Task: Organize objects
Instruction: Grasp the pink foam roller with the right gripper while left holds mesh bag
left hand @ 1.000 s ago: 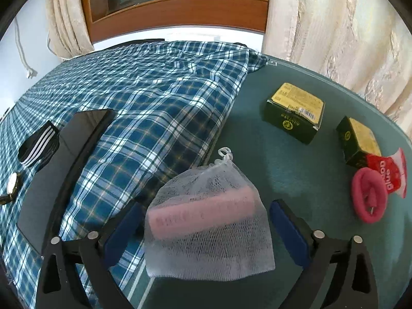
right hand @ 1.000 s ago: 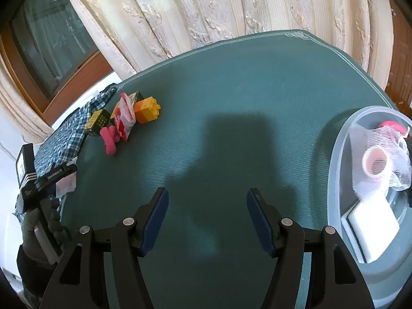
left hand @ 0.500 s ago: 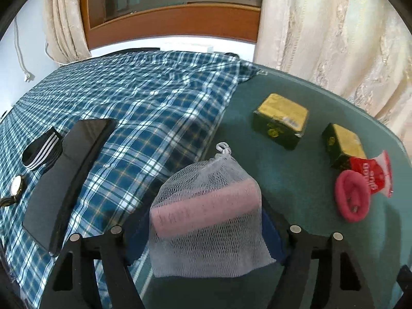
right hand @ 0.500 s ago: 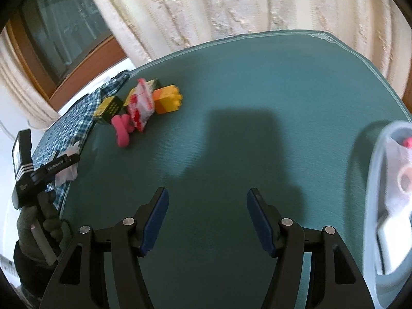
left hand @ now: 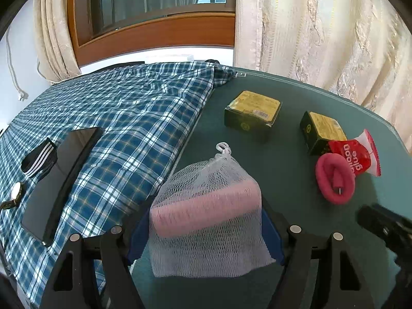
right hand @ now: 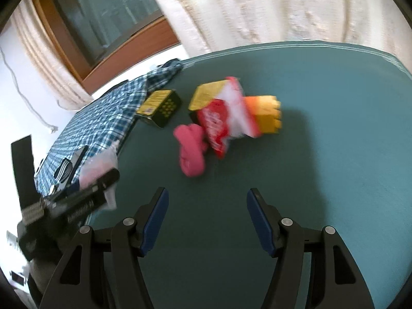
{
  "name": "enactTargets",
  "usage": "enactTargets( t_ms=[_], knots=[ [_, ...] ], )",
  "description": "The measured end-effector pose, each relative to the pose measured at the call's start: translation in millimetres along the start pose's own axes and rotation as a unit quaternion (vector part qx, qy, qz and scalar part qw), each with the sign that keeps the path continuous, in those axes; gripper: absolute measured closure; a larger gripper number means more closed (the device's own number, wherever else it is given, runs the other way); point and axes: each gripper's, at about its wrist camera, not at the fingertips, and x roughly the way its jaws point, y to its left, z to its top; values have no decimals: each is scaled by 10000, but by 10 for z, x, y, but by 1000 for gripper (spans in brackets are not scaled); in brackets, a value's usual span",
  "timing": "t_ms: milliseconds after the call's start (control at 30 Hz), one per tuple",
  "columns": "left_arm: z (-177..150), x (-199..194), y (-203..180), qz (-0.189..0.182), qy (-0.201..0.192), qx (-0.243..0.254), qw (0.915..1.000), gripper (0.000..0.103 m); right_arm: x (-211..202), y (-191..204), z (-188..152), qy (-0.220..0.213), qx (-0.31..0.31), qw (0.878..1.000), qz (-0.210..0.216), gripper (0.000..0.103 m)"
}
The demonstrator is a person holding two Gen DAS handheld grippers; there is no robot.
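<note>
My left gripper (left hand: 206, 231) is shut on a white mesh bag with a pink bar inside (left hand: 206, 213), held at the left edge of the green table (left hand: 270, 154). The bag also shows blurred in the right wrist view (right hand: 99, 166). My right gripper (right hand: 207, 219) is open and empty over the table, pointing at a pink roll (right hand: 191, 149), a red glue packet (right hand: 221, 126) and an orange toy block (right hand: 267, 117). Two dark boxes with yellow tops (left hand: 252, 113) (left hand: 323, 134) stand beyond the bag, beside the pink roll (left hand: 334, 180) and packet (left hand: 358, 154).
A blue plaid cloth (left hand: 116, 118) covers the surface left of the table, with a black phone-like slab (left hand: 61, 180), a striped black item (left hand: 38, 157) and a watch (left hand: 15, 193) on it. Curtains (left hand: 322, 25) and a window (left hand: 154, 5) stand behind.
My left gripper closed on the mesh bag and holds it. My right gripper swung left, away from the clear tub, toward the pink roll and packet; the view is blurred.
</note>
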Motion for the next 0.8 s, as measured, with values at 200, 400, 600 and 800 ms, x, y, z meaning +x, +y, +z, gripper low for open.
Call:
enactTargets(
  t_ms=[200, 400, 600, 800],
  knots=[
    [-52, 33, 21, -74, 63, -74, 9999, 25, 296, 148, 179, 71, -160, 9998, 45, 48],
    [-72, 79, 39, -165, 139, -108, 9997, 25, 515, 178, 306, 121, -150, 9998, -32, 62],
    [-94, 95, 44, -204, 194, -147, 9995, 25, 526, 156, 310, 138, -110, 9998, -76, 72],
    [-104, 86, 17, -193, 172, -83, 9996, 25, 438, 152, 212, 177, -118, 9998, -23, 72]
  ],
)
